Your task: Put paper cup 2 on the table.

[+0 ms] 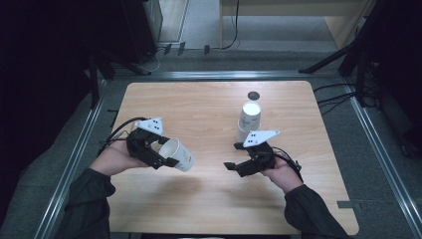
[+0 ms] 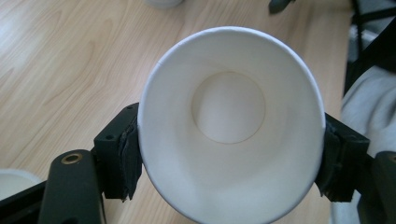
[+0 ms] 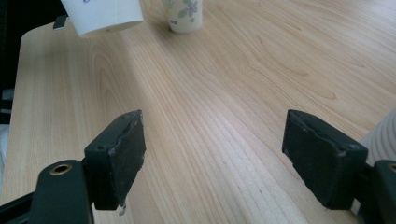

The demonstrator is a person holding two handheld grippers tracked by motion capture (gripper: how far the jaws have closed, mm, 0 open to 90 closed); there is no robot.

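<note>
My left gripper [image 1: 164, 152] is shut on a white paper cup [image 1: 178, 155], held tilted above the table's left half. In the left gripper view the cup [image 2: 229, 121] faces the camera with its mouth open and nothing inside, and the pads [image 2: 128, 154] press on its two sides. My right gripper [image 1: 234, 155] stands open over the table's middle right, pointing left. Its jaws are wide apart with bare wood between them [image 3: 219, 154]. Two white cups [image 1: 247, 119], one stacked in the other, stand just behind the right gripper.
A small dark disc [image 1: 254, 94] lies near the wooden table's [image 1: 209, 199] far edge. In the right gripper view a flowered cup [image 3: 184, 14] stands farther off, a white cup [image 3: 102, 14] shows at the top left, and a ribbed white surface [image 3: 383, 135] sits at the right edge.
</note>
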